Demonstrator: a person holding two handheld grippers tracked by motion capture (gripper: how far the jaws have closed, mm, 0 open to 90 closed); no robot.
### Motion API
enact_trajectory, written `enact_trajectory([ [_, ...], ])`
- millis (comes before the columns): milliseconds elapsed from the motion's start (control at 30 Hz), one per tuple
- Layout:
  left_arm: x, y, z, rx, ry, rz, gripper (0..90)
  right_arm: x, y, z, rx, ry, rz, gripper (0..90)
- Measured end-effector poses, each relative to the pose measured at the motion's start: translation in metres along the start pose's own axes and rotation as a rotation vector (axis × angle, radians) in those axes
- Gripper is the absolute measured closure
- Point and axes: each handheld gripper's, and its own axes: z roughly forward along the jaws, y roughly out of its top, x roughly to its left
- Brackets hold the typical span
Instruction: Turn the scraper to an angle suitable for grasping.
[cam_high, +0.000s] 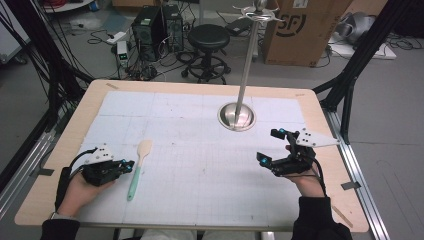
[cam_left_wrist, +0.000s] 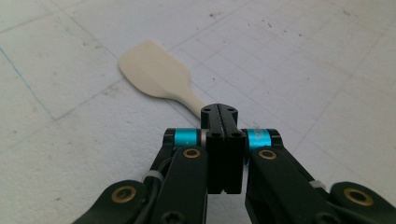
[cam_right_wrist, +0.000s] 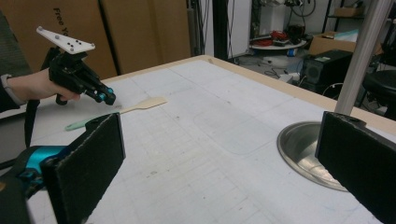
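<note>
The spatula (cam_high: 138, 167) lies lengthwise toward the counter's far edge, just beside the closed, empty left hand-held gripper (cam_high: 129, 165); the right hand-held gripper (cam_high: 270, 145) gapes wide, well apart.

I see black grippers, left gripper (cam_high: 131, 165) and right gripper (cam_high: 270, 145), with cyan bands, brass screws, grey three-cornered plates, black cables, dark sleeves (cam_high: 318, 220).

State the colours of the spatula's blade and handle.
The spatula has a cream blade and a pale green handle, clearest in the high view.
</note>
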Motion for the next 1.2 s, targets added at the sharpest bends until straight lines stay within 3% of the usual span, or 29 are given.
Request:
enact_trajectory([
  [267,0.001,-0.007,0.003,0.064,-0.023,-0.015,90.0,-0.002,0.0,0.0,-0.002,-0.002,0.003,0.6],
  [433,-0.003,-0.008,0.003,0.071,-0.039,0.002,90.0,-0.002,0.0,-0.001,-0.002,-0.005,0.004,0.6],
  [633,-0.007,-0.007,0.006,0.063,-0.06,-0.013,90.0,-0.002,0.0,-0.004,-0.01,-0.012,0.007,0.6],
  [900,-0.018,0.004,0.023,0.054,-0.106,-0.005,90.0,-0.001,-0.004,-0.003,0.006,-0.015,0.004,0.6],
  [1200,-0.034,0.021,0.051,0.041,-0.102,0.008,90.0,-0.001,-0.008,-0.009,0.017,-0.024,0.016,0.6],
])
